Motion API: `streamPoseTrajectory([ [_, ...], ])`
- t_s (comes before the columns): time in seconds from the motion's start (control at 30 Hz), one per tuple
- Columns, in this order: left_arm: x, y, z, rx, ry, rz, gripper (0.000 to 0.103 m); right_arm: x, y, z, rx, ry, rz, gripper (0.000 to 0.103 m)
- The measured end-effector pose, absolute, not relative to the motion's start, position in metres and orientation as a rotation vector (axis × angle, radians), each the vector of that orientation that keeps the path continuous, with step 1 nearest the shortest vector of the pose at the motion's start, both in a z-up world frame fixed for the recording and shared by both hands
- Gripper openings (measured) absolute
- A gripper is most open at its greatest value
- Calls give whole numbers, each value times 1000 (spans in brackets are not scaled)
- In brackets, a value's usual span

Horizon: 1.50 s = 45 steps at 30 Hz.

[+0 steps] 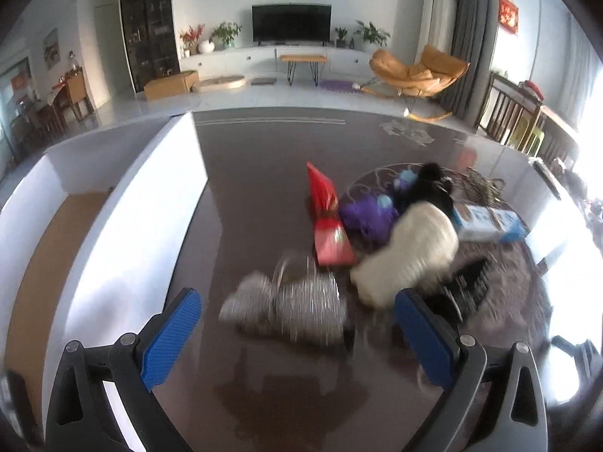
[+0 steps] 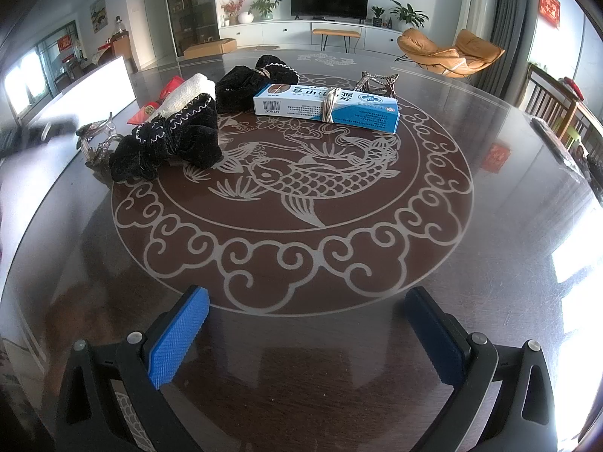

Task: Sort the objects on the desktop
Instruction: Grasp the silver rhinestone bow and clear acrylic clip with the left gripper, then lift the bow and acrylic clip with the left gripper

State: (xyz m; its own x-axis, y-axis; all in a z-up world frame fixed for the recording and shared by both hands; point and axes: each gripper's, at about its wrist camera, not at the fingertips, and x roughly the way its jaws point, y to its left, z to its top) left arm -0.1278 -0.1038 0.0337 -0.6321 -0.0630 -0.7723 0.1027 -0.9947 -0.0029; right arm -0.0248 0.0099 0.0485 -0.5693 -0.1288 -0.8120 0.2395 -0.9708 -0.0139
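Left wrist view: both grippers' jaws gape empty; box [image 2: 326, 107], pouches [image 2: 169, 139] and packet [image 1: 329, 222] sit unsorted on tabletop [image 2: 301, 263].

The left gripper [image 1: 297, 333] hangs spread above a blurred silvery object [image 1: 290, 307] on the dark table [image 1: 256, 196].

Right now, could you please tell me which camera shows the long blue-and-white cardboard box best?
The right wrist view: the blue-and-white cardboard box lies whole, sharp and unobstructed there. The left wrist view shows it small, blurred and partly hidden behind a cream fabric bundle.

"APENXIA" beside the barcode on the blue-white box [image 2: 326, 107]
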Motion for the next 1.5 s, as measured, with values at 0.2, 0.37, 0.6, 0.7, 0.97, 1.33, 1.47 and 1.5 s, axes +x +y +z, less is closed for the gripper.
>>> streamPoseTrajectory([
  [0.2,-169,-106,-5,1381,6,-2607,103,-25,9,48,1334,181,-2606,103],
  [0.37,-168,-110,-25,1392,18,-2622,103,-25,10,48,1333,180,-2606,103],
  [0.6,-153,-105,-26,1375,49,-2739,81,-20,10,50,1332,180,-2606,103],
  [0.7,-139,-95,-25,1378,-10,-2799,78,-20,9,50,1332,180,-2606,103],
  [0.97,-75,-75,-20,1476,-152,-2967,78,-20,10,50,1332,180,-2606,103],
  [1.33,-56,-81,-21,1490,-130,-2905,93,-20,10,50,1332,180,-2606,103],
  [1.47,-53,-84,-24,1494,-123,-2894,96,-20,10,50,1332,179,-2606,103],
  [1.5,-52,-85,-25,1496,-120,-2890,98,-20,10,50,1332,179,-2606,103],
])
